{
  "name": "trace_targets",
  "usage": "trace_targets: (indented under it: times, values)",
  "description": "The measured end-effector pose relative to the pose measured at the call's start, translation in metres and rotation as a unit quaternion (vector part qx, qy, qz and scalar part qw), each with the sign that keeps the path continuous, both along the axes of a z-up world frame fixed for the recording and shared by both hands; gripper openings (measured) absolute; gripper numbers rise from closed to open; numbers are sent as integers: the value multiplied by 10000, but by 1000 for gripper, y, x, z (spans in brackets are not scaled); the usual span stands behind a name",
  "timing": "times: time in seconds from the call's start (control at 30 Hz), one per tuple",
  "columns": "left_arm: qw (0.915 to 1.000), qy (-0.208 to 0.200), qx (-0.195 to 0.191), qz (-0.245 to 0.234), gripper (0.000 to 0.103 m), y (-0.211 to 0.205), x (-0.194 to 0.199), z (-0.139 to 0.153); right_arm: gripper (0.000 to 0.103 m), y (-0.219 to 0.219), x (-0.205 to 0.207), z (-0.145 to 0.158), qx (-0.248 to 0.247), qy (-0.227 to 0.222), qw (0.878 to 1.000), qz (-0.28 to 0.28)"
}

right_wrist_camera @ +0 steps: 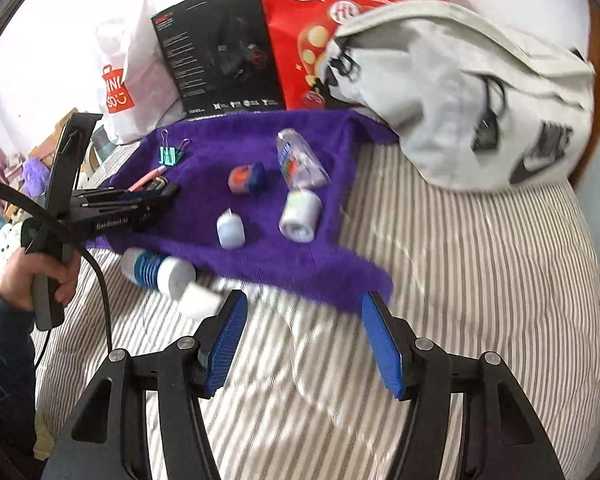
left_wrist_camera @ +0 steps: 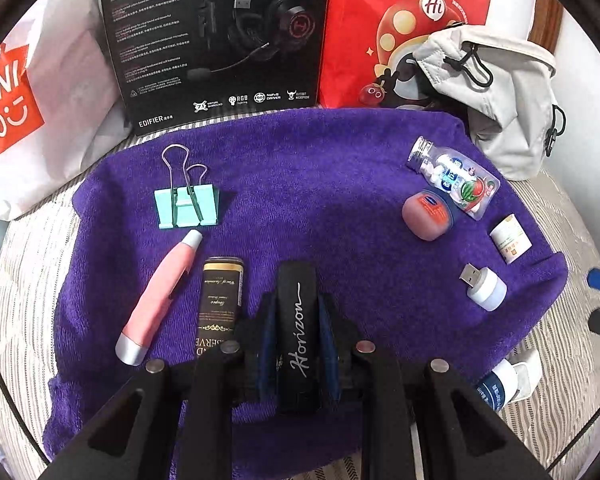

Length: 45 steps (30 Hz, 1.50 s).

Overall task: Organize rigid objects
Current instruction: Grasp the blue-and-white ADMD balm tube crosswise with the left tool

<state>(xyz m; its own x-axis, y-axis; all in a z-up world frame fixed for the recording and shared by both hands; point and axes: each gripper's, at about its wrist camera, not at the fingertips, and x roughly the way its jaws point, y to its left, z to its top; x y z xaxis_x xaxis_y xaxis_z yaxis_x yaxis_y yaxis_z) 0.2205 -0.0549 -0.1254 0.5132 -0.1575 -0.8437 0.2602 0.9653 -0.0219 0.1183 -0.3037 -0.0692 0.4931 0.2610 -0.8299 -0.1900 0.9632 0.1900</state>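
**Op A:** Striped bedding (right_wrist_camera: 460, 280) carries everything, with a purple towel (left_wrist_camera: 300, 168) spread over it. From my left wrist view, the left gripper (left_wrist_camera: 298, 320) is clamped on a black case marked "Horizon" (left_wrist_camera: 298, 312), blue pads pressed to both long sides, low over the towel's near edge.

**Op B:** What lies closest to it?

**Op A:** Just to its left I see a dark bottle with a gold label (left_wrist_camera: 220, 300) lying flat, then a pink pen-shaped tool (left_wrist_camera: 160, 300) with a silver end. Beyond those lies a mint binder clip (left_wrist_camera: 186, 208), handles pointing away from me. On the far right of the towel are a small USB lamp (left_wrist_camera: 486, 286), a little white jar (left_wrist_camera: 512, 238), a round pink tin (left_wrist_camera: 428, 216) and a clear mint bottle with a watermelon label (left_wrist_camera: 456, 178), the tin touching the bottle.

**Op B:** And your right side?

**Op A:** My right gripper (right_wrist_camera: 304, 344) hangs open over bare bedding, nothing between its blue pads, near the towel's corner. Off the towel, a white tube with a blue band (right_wrist_camera: 156, 268) lies on the bedding. I can see the person's hand (right_wrist_camera: 48, 276) on the left gripper's handle. Behind the towel stand a white Miniso bag (left_wrist_camera: 32, 92), a black headset box (left_wrist_camera: 216, 40) and a red paper bag (left_wrist_camera: 380, 32), with a grey bag (right_wrist_camera: 480, 92) slumped at the right.
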Motion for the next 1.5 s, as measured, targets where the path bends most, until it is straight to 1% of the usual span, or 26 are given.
trace_targets:
  times: [0.1, 0.17, 0.2, 0.27, 0.37, 0.43, 0.5, 0.53, 0.57, 0.63, 0.67, 0.77, 0.87, 0.9, 0.97, 1.07, 1.2, 1.37, 1.4, 1.5]
  values:
    - [10000, -21, 2, 22, 23, 0, -3, 0, 60, -6, -9, -5, 67, 87, 9999, -103]
    - [10000, 21, -56, 43, 29, 0, -6, 1, 60, -7, -13, -8, 82, 140, 9998, -130]
    - [10000, 49, -41, 47, 30, -1, -8, 1, 60, -7, -16, -9, 92, 154, 9997, -137]
    - [10000, 80, 7, 22, 36, -3, -13, 2, 60, -7, -22, -9, 113, 160, 9997, -123]
    - [9999, 104, 6, 106, 37, -2, -18, 3, 60, -7, -30, -8, 119, 149, 9997, -143]
    - [9995, 137, -110, 258, 37, 3, -22, 8, 60, -8, -35, -6, 168, 117, 9997, -154]
    - [9990, 49, -232, 369, 37, 7, -32, 20, 60, -9, -41, -3, 186, 84, 9997, -161]
    - [9990, 0, -262, 355, 45, 6, -38, 26, 60, -9, -43, -3, 193, 74, 9996, -167]
    - [9991, -70, -275, 314, 59, 5, -45, 32, 61, -9, -45, -2, 211, 60, 9996, -181]
    - [9989, -318, -262, 223, 74, 1, -62, 45, 62, -9, -49, -2, 317, 38, 9993, -205]
    - [9985, -463, -253, 144, 75, -1, -73, 50, 62, -7, -51, -2, 375, 39, 9991, -192]
    - [9986, -452, -244, 125, 75, -4, -88, 50, 62, -1, -56, -5, 340, 52, 9993, -117]
    - [9987, -262, -394, 174, 75, -1, -95, 37, 63, 7, -59, -12, 404, 142, 9991, -67]
    - [9983, -139, -515, 233, 75, 0, -98, 32, 63, 10, -60, -13, 393, 166, 9991, -43]
    - [9973, -47, -676, 292, 75, -1, -101, 28, 63, 15, -62, -15, 391, 179, 9991, 7]
    - [9963, -67, -763, 399, 75, -11, -106, 27, 63, 20, -63, -17, 431, 208, 9988, 93]
    - [9963, -112, -670, 517, 75, -32, -101, 25, 63, 22, -66, -19, 431, 241, 9985, 219]
    - [9958, 70, -616, 675, 75, -48, -90, 15, 62, 15, -73, -23, 538, 282, 9977, 285]
    - [9953, 101, -659, 698, 76, -50, -88, 13, 62, 12, -74, -25, 559, 311, 9976, 274]
    - [9951, 116, -528, 827, 77, -56, -83, 11, 63, 9, -75, -30, 586, 368, 9973, 247]
